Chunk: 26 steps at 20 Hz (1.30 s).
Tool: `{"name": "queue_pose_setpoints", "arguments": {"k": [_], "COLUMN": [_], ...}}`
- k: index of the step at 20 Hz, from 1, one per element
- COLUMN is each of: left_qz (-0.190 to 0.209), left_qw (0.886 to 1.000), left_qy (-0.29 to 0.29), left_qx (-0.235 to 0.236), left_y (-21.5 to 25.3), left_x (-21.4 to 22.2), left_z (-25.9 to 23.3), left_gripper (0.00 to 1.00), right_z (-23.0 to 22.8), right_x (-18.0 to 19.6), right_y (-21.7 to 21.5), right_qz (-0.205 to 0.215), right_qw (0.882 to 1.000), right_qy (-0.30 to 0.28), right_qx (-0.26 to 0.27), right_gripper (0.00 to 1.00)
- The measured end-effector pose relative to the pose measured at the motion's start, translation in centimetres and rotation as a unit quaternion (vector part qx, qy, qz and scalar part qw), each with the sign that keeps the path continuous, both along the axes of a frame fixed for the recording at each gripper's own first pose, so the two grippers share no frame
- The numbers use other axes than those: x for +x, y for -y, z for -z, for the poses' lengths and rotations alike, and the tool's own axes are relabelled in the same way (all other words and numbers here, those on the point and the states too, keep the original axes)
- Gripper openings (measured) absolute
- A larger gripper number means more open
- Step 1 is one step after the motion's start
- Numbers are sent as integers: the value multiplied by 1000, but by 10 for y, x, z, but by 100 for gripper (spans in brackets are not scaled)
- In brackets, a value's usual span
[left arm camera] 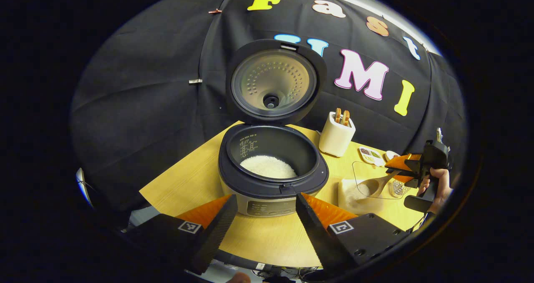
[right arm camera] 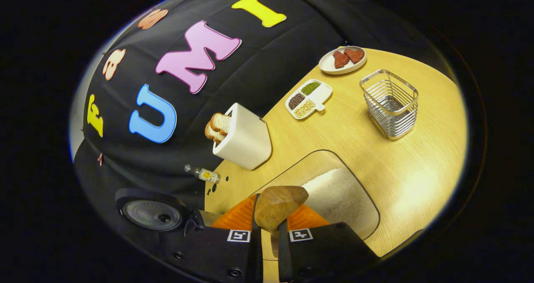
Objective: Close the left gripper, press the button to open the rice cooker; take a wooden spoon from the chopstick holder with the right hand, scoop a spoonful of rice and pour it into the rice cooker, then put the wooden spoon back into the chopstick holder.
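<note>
The rice cooker (left arm camera: 273,178) stands open with its lid (left arm camera: 273,82) upright and white rice (left arm camera: 268,166) in the pot. My left gripper (left arm camera: 263,199) is open just in front of it, one finger to each side of its front panel, holding nothing. My right gripper (right arm camera: 271,216) is shut on the wooden spoon (right arm camera: 279,205), held by a hand at the right of the left gripper view (left arm camera: 400,170). The spoon's bowl (left arm camera: 374,186) dips over the clear rice container (right arm camera: 338,199). The wire chopstick holder (right arm camera: 390,103) stands further along the table.
A white toaster (right arm camera: 244,139) with bread slices sits behind the rice container. A divided tray of beans (right arm camera: 308,98), a plate of red pieces (right arm camera: 343,59) and a small bottle (right arm camera: 204,174) are on the wooden table (right arm camera: 409,174). Black cloth walls the back.
</note>
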State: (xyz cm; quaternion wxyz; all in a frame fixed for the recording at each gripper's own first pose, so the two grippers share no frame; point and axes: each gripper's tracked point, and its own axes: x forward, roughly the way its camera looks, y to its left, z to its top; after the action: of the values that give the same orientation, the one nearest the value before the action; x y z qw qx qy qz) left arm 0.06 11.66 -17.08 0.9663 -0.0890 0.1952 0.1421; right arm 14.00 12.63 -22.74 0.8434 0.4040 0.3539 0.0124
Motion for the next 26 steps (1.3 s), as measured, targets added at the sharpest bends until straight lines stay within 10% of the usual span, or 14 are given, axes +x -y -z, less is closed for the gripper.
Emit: {"name": "queue_pose_setpoints", "arguments": {"k": [14, 26], "left_qz": [29, -16], "left_qw": [999, 998], "left_qy": [32, 63], "left_qx": [20, -3], "left_y": [14, -26], "left_x": [2, -12], "left_z": [-30, -52], "left_gripper": [95, 95], "right_z": [-57, -126], "right_x": [-2, 4], "right_y": [22, -84], "right_qz": [76, -5], "right_qw": [988, 985], "right_qy": [1, 35], "right_qx": [132, 171], "right_gripper": [19, 19]}}
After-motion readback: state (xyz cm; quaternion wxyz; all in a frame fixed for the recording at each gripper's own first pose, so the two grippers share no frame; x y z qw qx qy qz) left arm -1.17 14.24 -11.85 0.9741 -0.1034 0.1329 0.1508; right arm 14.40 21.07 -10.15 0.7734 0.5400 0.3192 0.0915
